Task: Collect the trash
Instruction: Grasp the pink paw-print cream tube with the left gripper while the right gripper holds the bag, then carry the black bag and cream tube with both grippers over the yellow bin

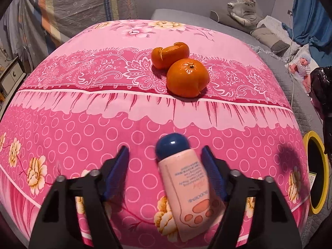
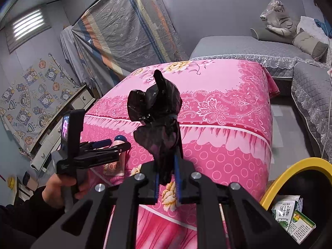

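Note:
A pink cream tube with a blue cap (image 1: 182,184) lies on the pink flowered cloth (image 1: 83,95) between the fingers of my left gripper (image 1: 165,151). The right finger (image 1: 209,166) is against the tube's side, while the left finger (image 1: 119,164) stands apart from it. Farther back on the cloth sit two orange peel shells, one split (image 1: 170,55) and one rounder (image 1: 186,77). My right gripper (image 2: 168,145) is shut on a bunched black plastic bag (image 2: 153,101), held up over the cloth. The right wrist view also shows the left gripper (image 2: 112,145) in a hand, at the tube (image 2: 119,140).
A yellow-rimmed bin (image 2: 290,166) stands by the table's right side with a green and white carton (image 2: 290,213) inside. Grey sofa (image 2: 249,47) with cushions and a plush tiger lies beyond. A cabinet (image 2: 62,124) is at the left, and a doll (image 1: 300,66) lies on the sofa.

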The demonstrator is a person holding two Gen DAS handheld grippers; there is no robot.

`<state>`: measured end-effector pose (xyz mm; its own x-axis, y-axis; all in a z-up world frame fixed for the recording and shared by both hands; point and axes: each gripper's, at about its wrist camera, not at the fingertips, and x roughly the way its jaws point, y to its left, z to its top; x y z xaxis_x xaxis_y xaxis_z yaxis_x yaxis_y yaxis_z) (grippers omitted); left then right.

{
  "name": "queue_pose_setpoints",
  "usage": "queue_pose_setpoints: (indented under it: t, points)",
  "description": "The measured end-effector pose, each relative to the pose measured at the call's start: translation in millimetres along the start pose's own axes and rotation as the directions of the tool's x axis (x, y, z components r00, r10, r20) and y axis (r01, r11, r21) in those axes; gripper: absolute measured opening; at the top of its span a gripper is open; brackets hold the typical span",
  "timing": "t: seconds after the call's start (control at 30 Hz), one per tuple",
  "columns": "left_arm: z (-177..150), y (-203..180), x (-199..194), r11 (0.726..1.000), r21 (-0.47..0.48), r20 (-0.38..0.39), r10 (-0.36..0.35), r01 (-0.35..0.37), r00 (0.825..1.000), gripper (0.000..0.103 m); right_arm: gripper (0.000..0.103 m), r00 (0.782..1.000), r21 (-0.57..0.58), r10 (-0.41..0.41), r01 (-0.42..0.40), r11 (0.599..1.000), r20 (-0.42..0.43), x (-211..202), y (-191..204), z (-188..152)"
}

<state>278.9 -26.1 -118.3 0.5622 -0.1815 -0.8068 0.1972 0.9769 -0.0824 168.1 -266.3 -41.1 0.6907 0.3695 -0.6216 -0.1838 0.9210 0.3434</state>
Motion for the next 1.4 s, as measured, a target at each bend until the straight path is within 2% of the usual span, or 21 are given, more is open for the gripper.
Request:
queue_pose_setpoints:
  t: [0.03, 0.17, 0.27, 0.4, 0.5, 0.63, 0.87, 1.03, 1.4]
  points:
    - [0, 0, 1, 1.0, 0.002, -0.002, 0.0, 0.0, 1.0, 0.044, 0.011, 1.0, 0.003, 0.0, 0.0, 1.0, 0.0, -1, 0, 0]
    - [0, 6, -4, 0.999, -0.029, 0.016, -0.018, 0.018, 1.0, 0.036, 0.011, 1.0, 0.01, 0.002, -0.002, 1.0, 0.009, -8, 2, -2]
    - [-2, 8, -23, 0.998, -0.039, 0.049, -0.051, 0.053, 0.997, 0.034, 0.011, 1.0, 0.006, -0.001, 0.001, 1.0, 0.017, -13, 3, -2]
    - [-11, 13, -69, 0.998, -0.015, 0.147, -0.063, 0.066, 0.987, 0.033, 0.011, 0.999, 0.009, 0.022, -0.022, 1.0, 0.024, -23, 9, -3]
    - [-18, 13, -105, 0.999, 0.015, 0.236, -0.046, 0.044, 0.971, 0.032, 0.011, 0.998, 0.02, 0.049, -0.05, 0.999, 0.035, -30, 12, -3]
    - [-21, 11, -139, 0.998, 0.033, 0.312, -0.068, 0.061, 0.948, 0.032, 0.011, 0.997, 0.032, 0.06, -0.061, 0.998, 0.043, -37, 18, -5]
    - [-22, 9, -164, 0.994, 0.045, 0.356, -0.107, 0.097, 0.929, 0.032, 0.011, 0.998, 0.039, 0.031, -0.033, 0.999, 0.054, -51, 25, -9]
    - [-20, -7, -178, 0.991, 0.082, 0.376, -0.132, 0.108, 0.917, 0.032, 0.011, 0.997, 0.043, 0.004, -0.007, 0.999, 0.08, -68, 24, -12]
    - [-9, -68, -192, 0.962, 0.214, 0.384, -0.241, 0.168, 0.891, 0.032, 0.011, 0.985, 0.153, -0.101, 0.079, 0.985, 0.143, -103, -26, -26]
